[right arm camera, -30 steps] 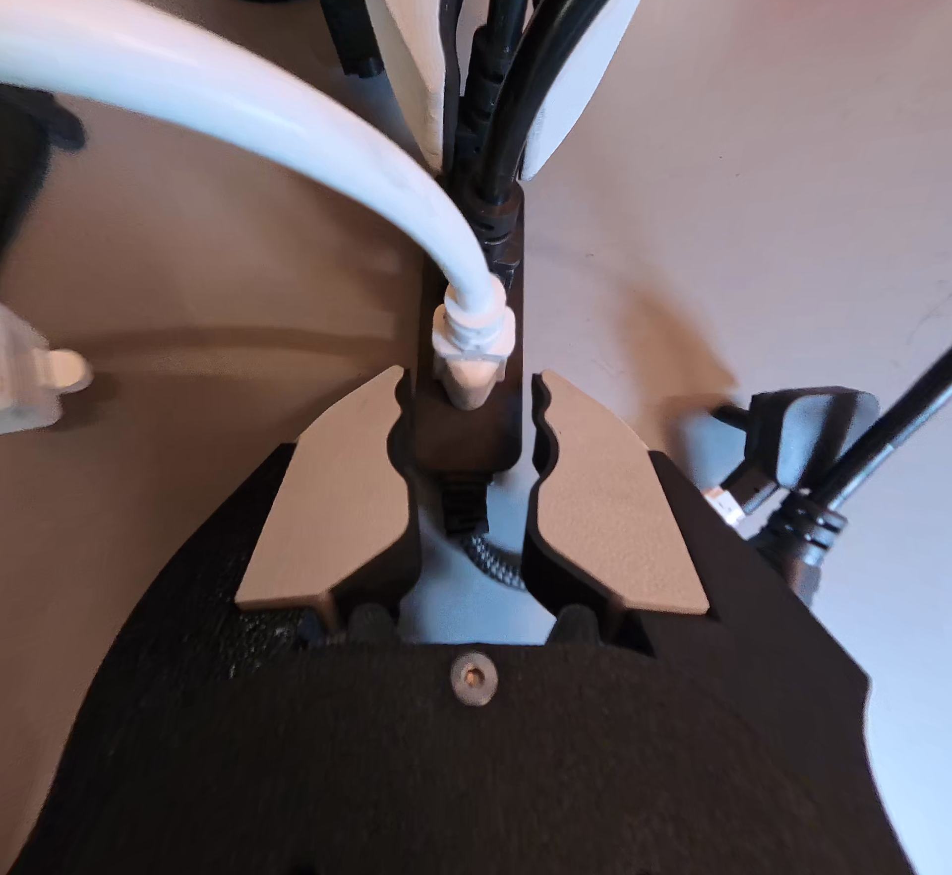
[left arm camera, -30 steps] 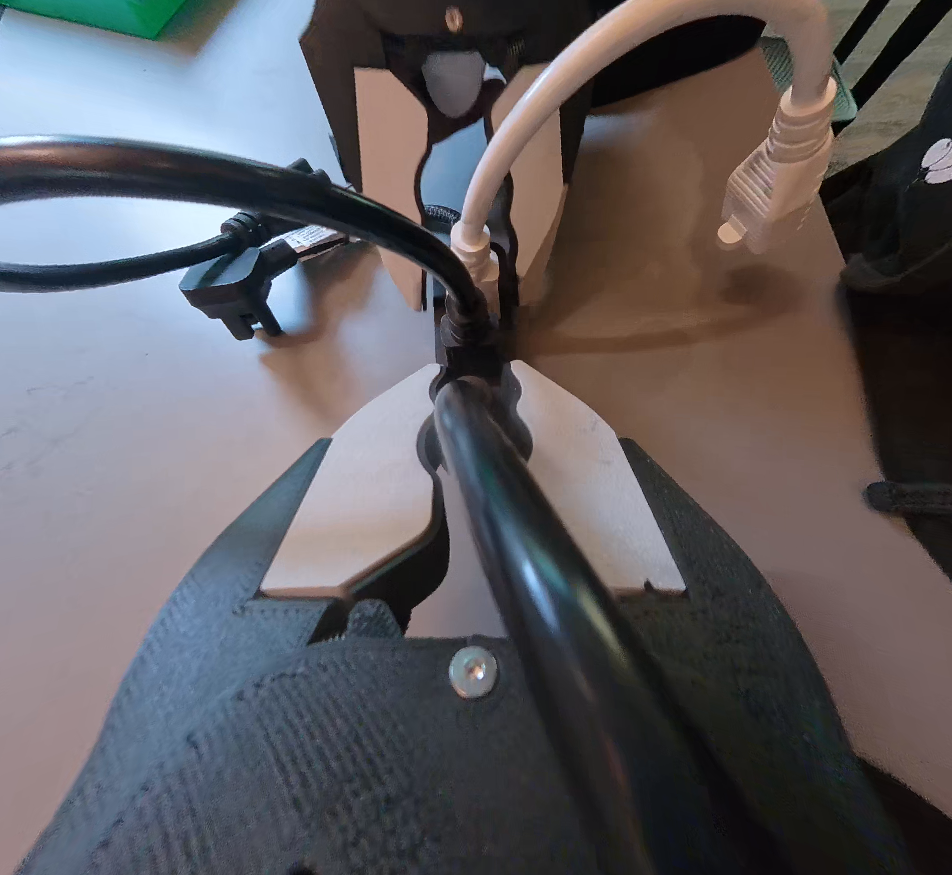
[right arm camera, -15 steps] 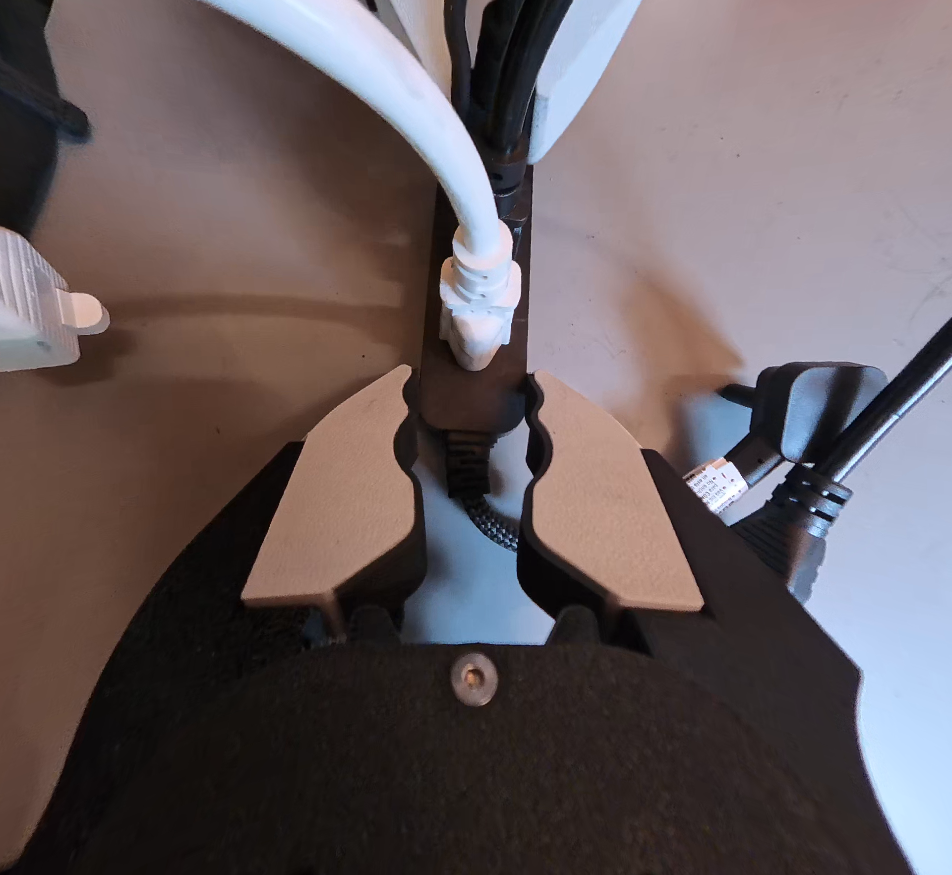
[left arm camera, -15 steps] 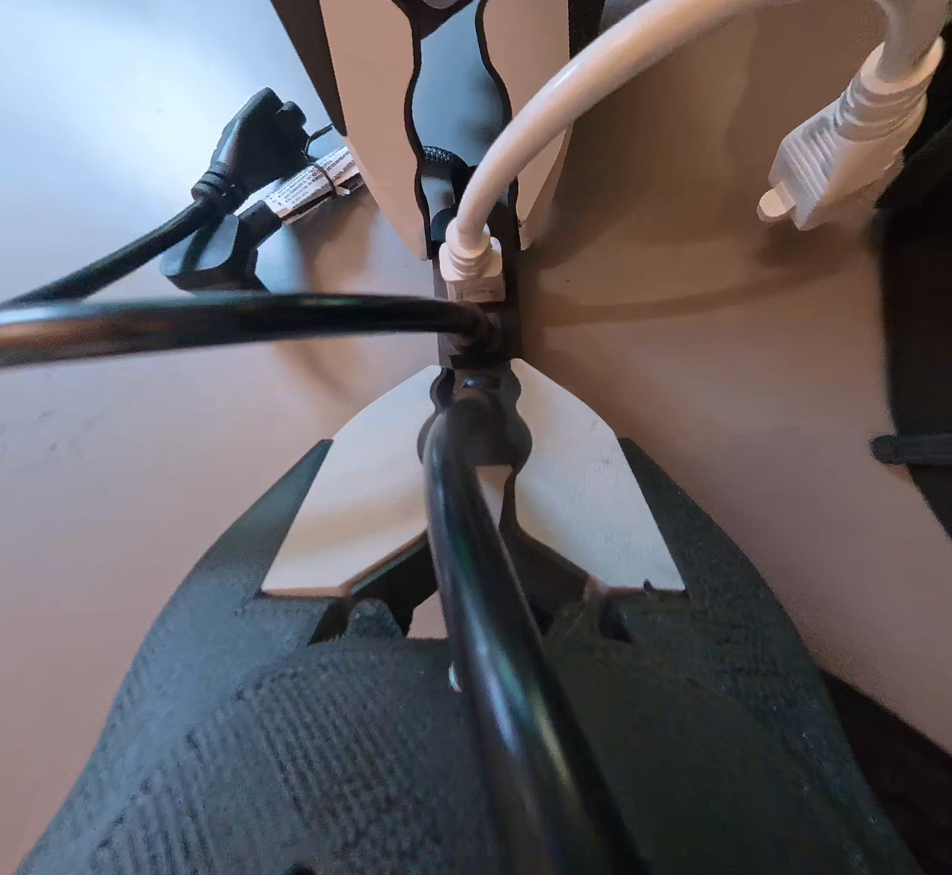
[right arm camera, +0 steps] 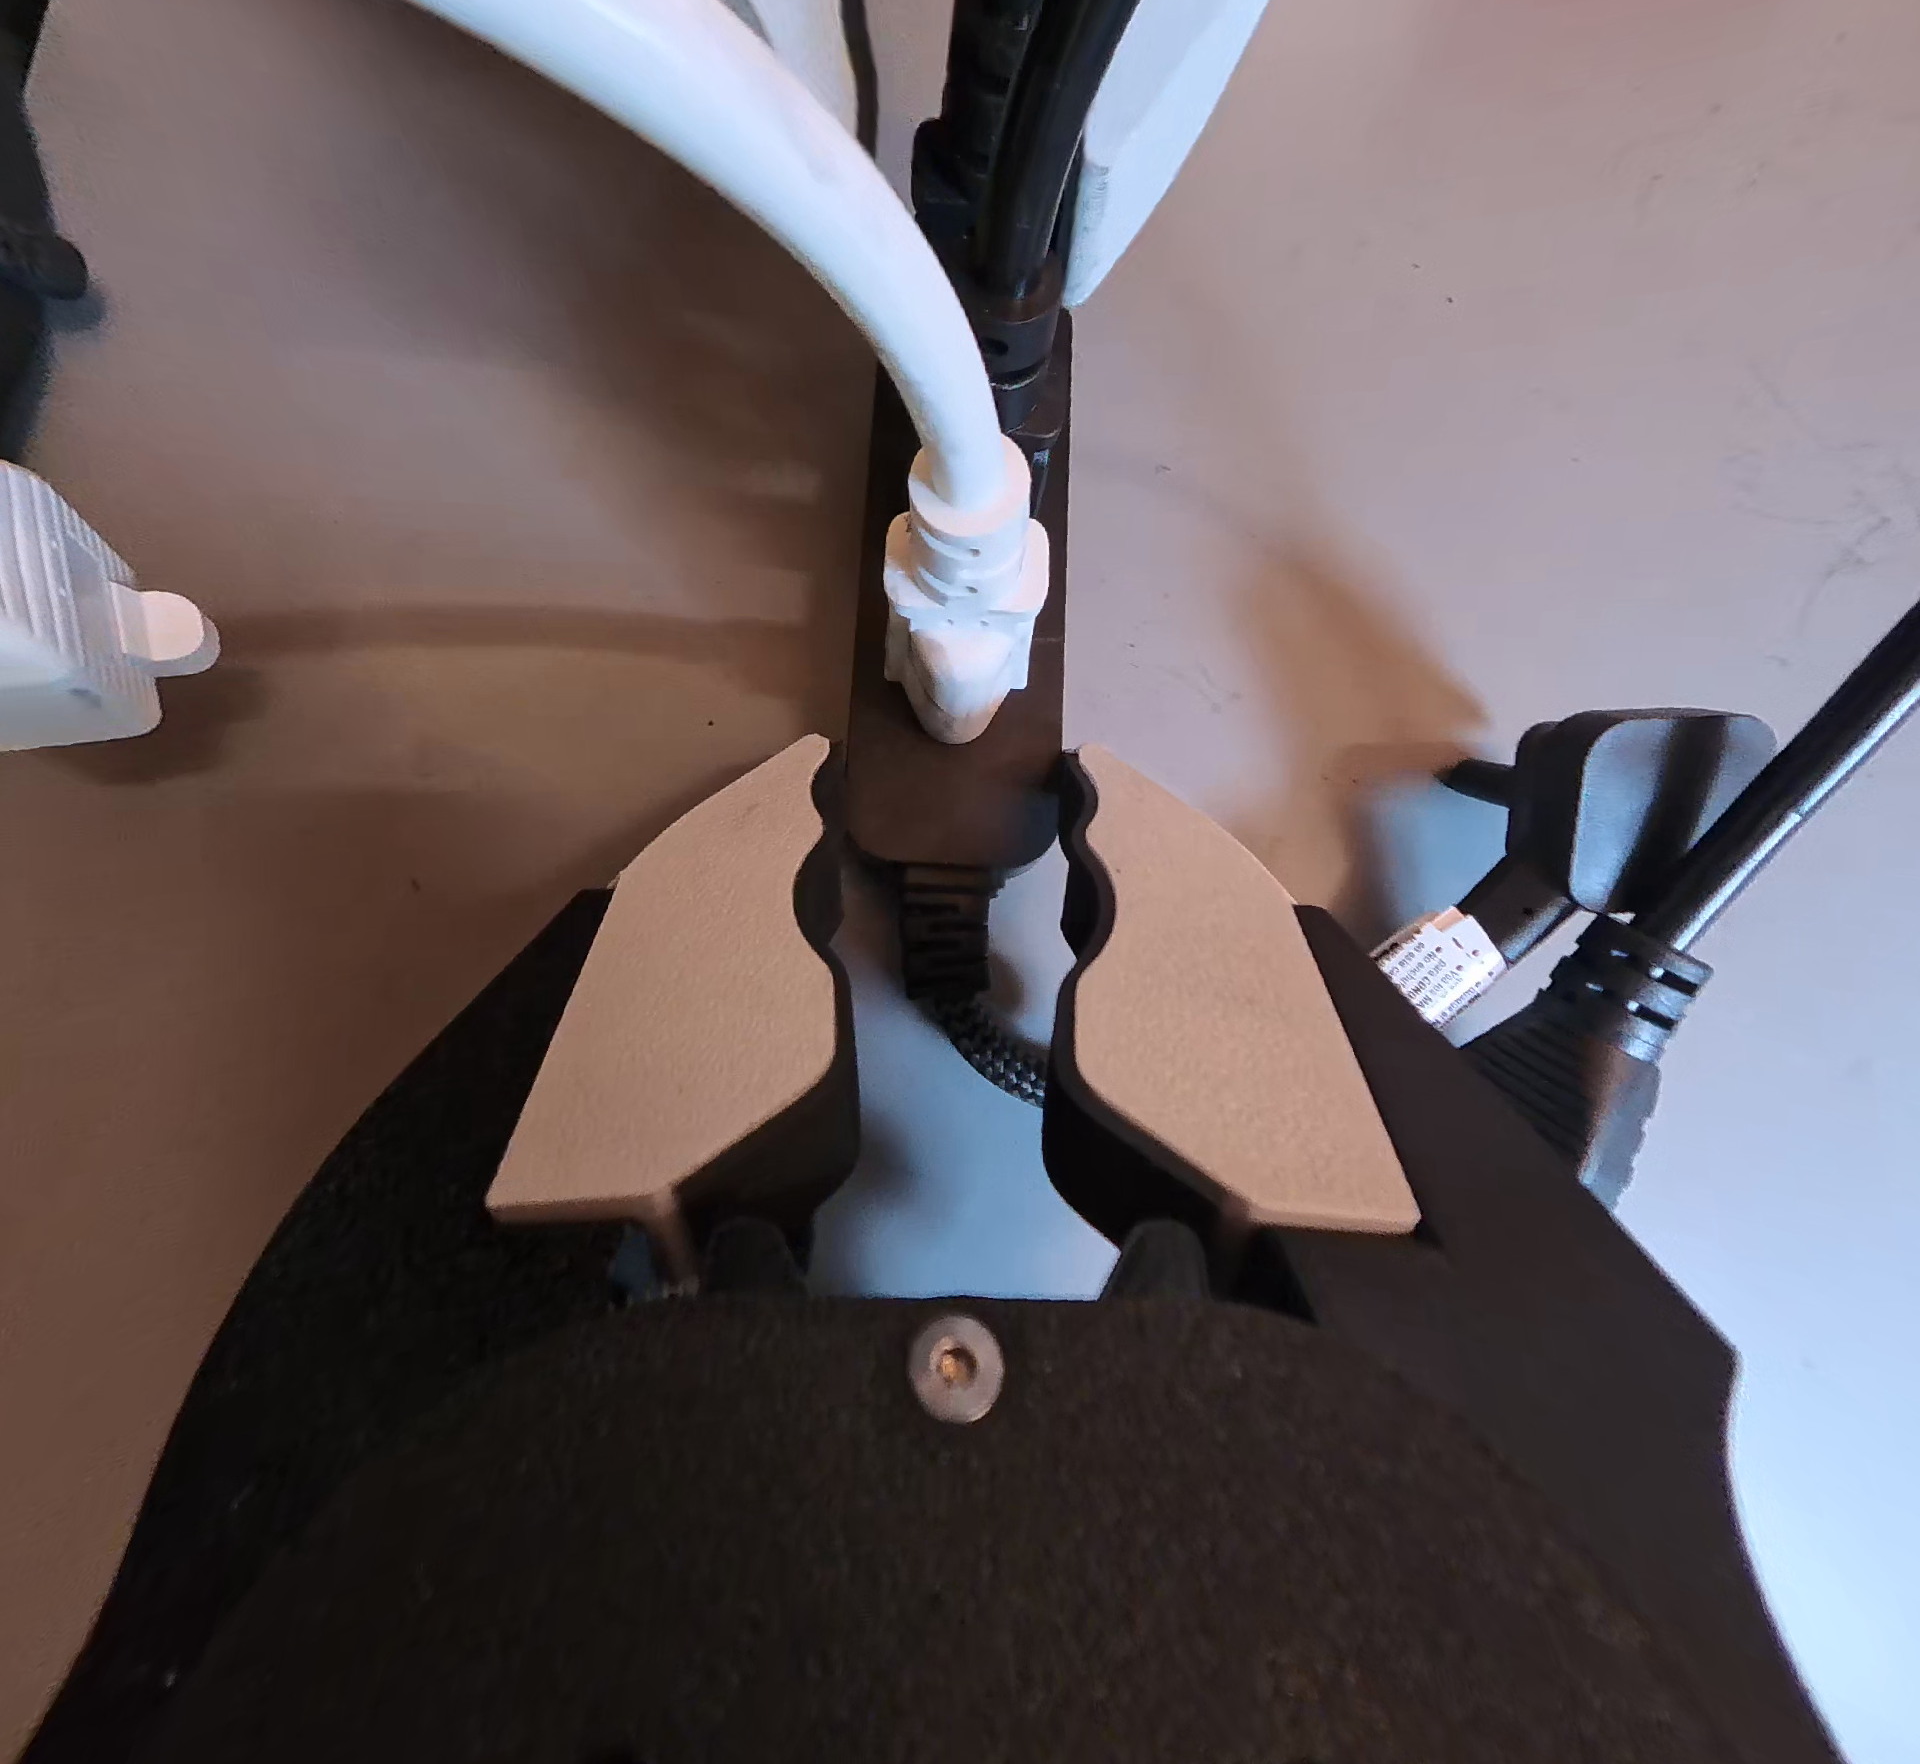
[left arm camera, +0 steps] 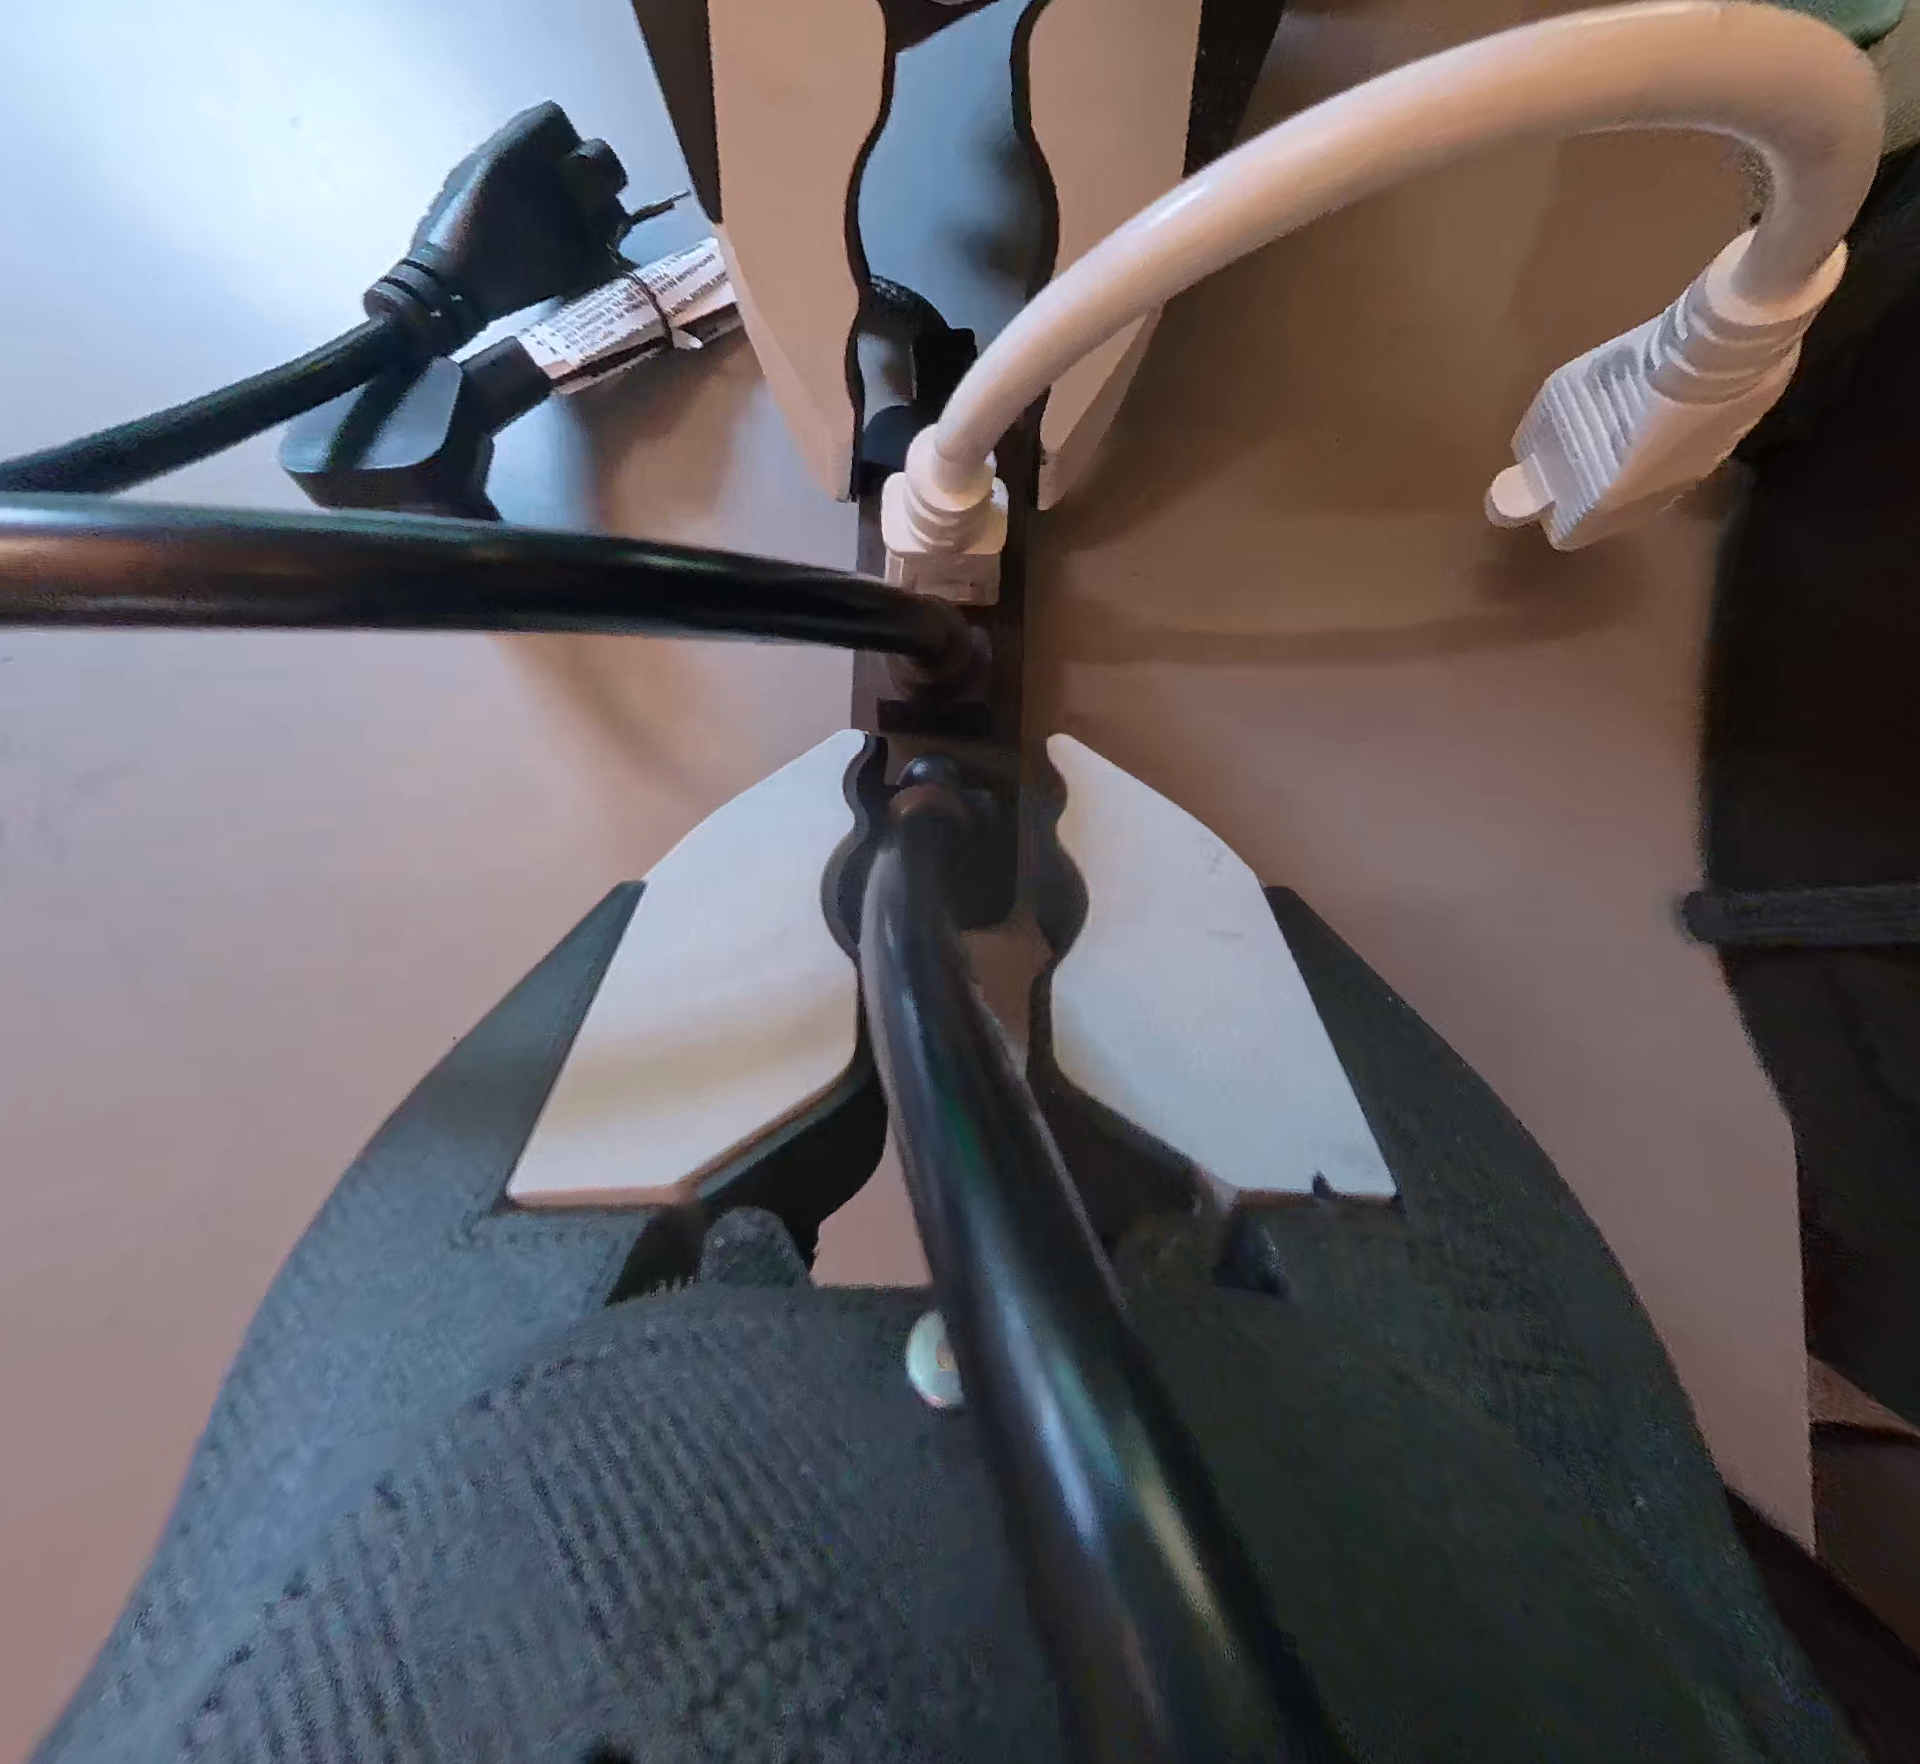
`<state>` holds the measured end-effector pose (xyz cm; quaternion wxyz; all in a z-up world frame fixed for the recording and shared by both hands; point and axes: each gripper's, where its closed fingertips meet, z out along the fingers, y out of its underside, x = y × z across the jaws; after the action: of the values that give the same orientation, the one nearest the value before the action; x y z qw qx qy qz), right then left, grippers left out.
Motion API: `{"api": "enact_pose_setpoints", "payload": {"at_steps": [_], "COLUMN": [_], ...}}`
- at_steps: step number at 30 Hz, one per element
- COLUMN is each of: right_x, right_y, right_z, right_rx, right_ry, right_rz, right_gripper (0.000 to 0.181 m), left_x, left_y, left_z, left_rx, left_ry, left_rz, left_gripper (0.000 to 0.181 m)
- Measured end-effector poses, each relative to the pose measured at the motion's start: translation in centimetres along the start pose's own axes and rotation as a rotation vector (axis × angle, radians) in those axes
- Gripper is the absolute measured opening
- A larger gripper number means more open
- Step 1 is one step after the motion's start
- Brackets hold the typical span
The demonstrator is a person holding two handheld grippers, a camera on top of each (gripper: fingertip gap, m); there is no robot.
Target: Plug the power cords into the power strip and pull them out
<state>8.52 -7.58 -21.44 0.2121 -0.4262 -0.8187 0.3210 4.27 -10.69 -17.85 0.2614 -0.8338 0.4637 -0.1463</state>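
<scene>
A: what's the setting here?
B: just a smooth tabletop (left arm camera: 312,883), tan-brown in the middle, washed pale blue-grey by light toward 11 o'clock in the left wrist view.
A: anything else?
B: dark fabric (left arm camera: 1829,779) along the table edge at 3 o'clock.

A pale tabletop (left arm camera: 312,883) carries everything; dark fabric (left arm camera: 1818,779) lies along one edge, with a strap (left arm camera: 1797,914).
</scene>
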Motion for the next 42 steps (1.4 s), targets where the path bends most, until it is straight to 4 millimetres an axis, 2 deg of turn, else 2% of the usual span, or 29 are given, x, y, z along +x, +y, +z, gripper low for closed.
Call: {"api": "enact_pose_setpoints", "payload": {"at_steps": [9,16,23,28,33,42], "right_x": [-0.1,0.2,0.3,0.3,0.5,0.5], "right_y": [0.0,0.1,0.0,0.0,0.1,0.0], "right_z": [0.0,-0.1,0.0,0.1,0.3,0.4], "right_rx": [0.003,-0.003,-0.013,-0.012,-0.022,-0.025], "right_ry": [0.000,0.023,0.038,0.044,0.061,0.057], "right_rz": [0.005,-0.008,-0.009,-0.005,-0.009,-0.002], "right_gripper": [0.039,0.039,0.039,0.039,0.040,0.040], "left_x": [-0.3,-0.2,0.2,0.2,-0.3,-0.4], "left_y": [0.8,0.9,0.1,0.4,0.7,0.8], "left_z": [-0.4,-1.7,-1.5,-1.6,-1.5,-1.4], "left_rx": [-0.185,-0.176,-0.171,-0.263,-0.333,-0.433], "left_ry": [-0.021,0.012,0.033,0.004,0.042,0.079], "left_rz": [0.093,0.037,0.018,0.094,0.014,-0.020], "left_gripper": [0.031,0.022,0.016,0.016,0.017,0.016]}}
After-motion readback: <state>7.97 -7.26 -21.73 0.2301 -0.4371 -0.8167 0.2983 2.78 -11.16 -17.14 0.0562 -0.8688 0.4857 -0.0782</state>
